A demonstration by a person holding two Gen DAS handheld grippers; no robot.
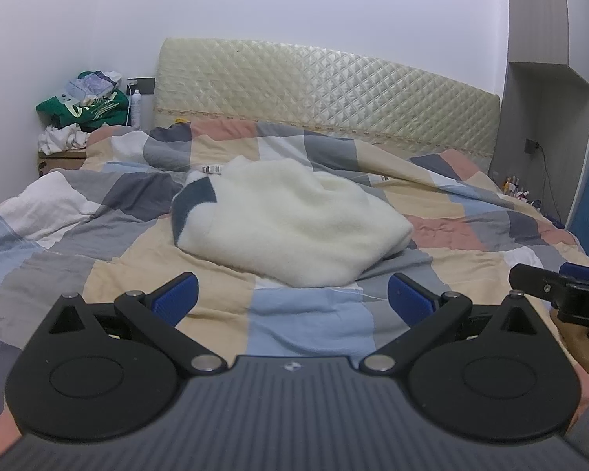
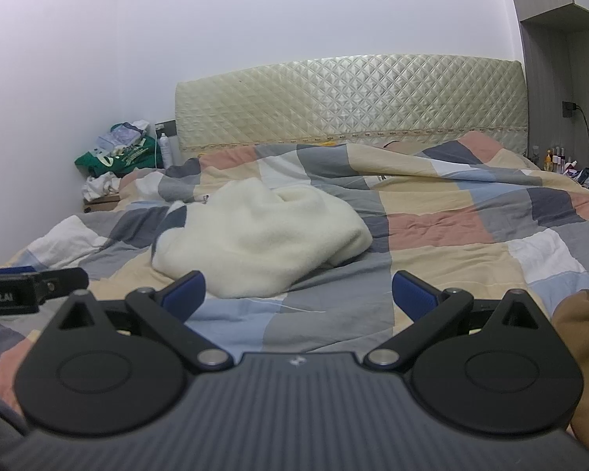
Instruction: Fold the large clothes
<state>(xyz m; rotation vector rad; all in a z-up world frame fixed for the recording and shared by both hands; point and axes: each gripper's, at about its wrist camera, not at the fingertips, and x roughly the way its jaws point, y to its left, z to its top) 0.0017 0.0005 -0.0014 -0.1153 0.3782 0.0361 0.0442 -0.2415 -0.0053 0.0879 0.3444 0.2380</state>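
Note:
A cream fleece garment [image 1: 294, 223] with a dark grey-blue patch at its left end lies bundled on the checked duvet [image 1: 78, 235], in the middle of the bed. In the right wrist view the same garment [image 2: 263, 243] sits left of centre. My left gripper [image 1: 292, 298] is open, just short of the garment's near edge, with nothing between its blue pads. My right gripper [image 2: 298, 294] is open too, near the garment's right front edge, and holds nothing. Each gripper shows at the edge of the other's view.
A quilted headboard [image 1: 326, 90] stands at the far end. A bedside box [image 1: 59, 161] at the back left carries piled clothes and a green bag [image 1: 86, 110]. Small bottles [image 2: 557, 161] crowd a surface at the back right. A brown cloth item [image 2: 581, 337] lies near the right gripper.

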